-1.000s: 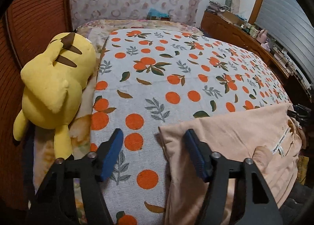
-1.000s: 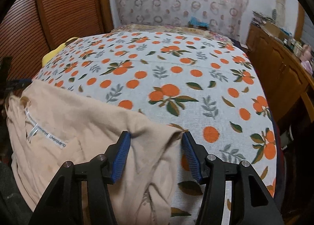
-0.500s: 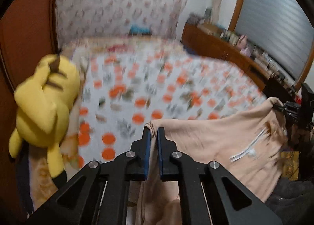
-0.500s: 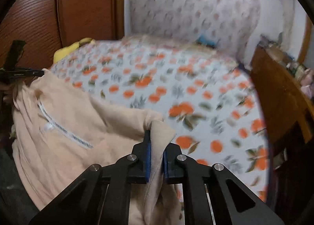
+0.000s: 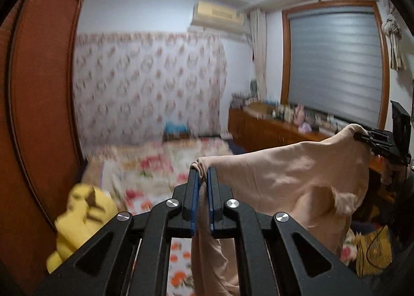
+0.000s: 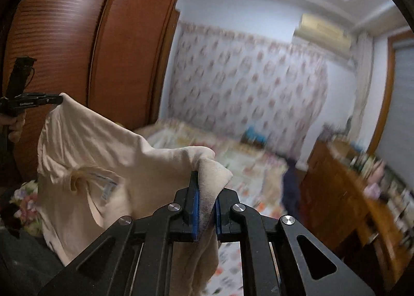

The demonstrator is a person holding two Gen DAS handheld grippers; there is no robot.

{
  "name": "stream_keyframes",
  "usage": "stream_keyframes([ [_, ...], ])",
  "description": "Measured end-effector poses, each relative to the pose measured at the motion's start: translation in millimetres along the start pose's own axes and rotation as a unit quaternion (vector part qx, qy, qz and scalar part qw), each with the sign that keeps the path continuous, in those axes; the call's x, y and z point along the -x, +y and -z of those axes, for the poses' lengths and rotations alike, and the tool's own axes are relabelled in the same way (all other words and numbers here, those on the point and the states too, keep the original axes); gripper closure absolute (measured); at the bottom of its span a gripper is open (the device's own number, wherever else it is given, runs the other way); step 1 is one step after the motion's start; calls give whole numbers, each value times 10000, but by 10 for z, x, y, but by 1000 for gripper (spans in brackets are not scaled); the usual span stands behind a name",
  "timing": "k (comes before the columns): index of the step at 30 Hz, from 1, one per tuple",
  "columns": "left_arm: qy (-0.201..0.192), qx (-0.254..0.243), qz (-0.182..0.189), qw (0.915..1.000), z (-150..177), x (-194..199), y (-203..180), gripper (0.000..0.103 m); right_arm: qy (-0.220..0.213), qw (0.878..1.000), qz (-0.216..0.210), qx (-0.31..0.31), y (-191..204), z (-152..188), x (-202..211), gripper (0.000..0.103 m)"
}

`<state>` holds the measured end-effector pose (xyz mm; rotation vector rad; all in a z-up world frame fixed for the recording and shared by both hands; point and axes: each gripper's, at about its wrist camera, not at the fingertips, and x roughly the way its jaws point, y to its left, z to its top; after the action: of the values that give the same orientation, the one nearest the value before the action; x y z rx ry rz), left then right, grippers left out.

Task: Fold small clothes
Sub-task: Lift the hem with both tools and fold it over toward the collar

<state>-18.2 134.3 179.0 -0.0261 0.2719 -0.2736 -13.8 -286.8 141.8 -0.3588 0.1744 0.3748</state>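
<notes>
Below, floral bed [image 5: 145, 166], wooden wardrobe [image 6: 77, 50], shuttered window [image 5: 333, 73]

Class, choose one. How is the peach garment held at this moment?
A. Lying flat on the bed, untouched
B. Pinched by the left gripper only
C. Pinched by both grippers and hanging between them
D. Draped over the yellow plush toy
C: the left gripper and right gripper each have their jaws shut on a corner of the peach garment, which hangs between them.
</notes>
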Motion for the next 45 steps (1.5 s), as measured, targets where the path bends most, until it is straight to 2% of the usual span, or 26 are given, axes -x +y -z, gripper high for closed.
stream_keyframes([
  [8, -758, -135, -184, 9969, -671, 346, 107, 96, -681, 9968, 360, 223, -224, -614, 585, 94],
  [11, -870, -123, -306, 9957, -830, 265, 193, 96, -795, 9957, 426, 231, -331, -770, 615, 94],
  [13, -823, -86, -418, 9957, -907, 63, 270, 96, -784, 9952, 538, 241, -388, -850, 499, 94],
  [18, -501, -66, -749, 9959, -918, -756, 442, 96, -397, 9963, 739, 210, -405, -869, -274, 94],
  [19, -375, -49, -790, 9962, -871, -957, 478, 96, -294, 9965, 747, 232, -255, -835, -394, 94],
  [22, 63, 2, -886, 9960, -594, -1608, 601, 96, 117, 9974, 698, 147, -269, -704, -1019, 94],
  [26, 693, 175, -936, 9930, -95, -2422, 819, 96, 654, 9964, 538, 69, -226, -213, -1810, 94],
  [30, 1219, 176, -953, 9878, 277, -3030, 856, 96, 1147, 9922, 495, -17, -207, 151, -2422, 94],
  [36, 1635, 127, -890, 9824, 472, -3566, 866, 96, 1656, 9854, 365, -158, -279, 323, -3012, 94],
  [42, 1959, 156, -777, 9774, 577, -4010, 946, 95, 2087, 9773, 198, -296, -455, 229, -3526, 94],
  [43, 2038, 142, -743, 9761, 613, -4078, 946, 95, 2150, 9760, 173, -312, -585, 71, -3624, 94],
  [45, 2143, 74, -713, 9741, 675, -4154, 937, 95, 2289, 9728, 132, -342, -683, 84, -3739, 94],
])
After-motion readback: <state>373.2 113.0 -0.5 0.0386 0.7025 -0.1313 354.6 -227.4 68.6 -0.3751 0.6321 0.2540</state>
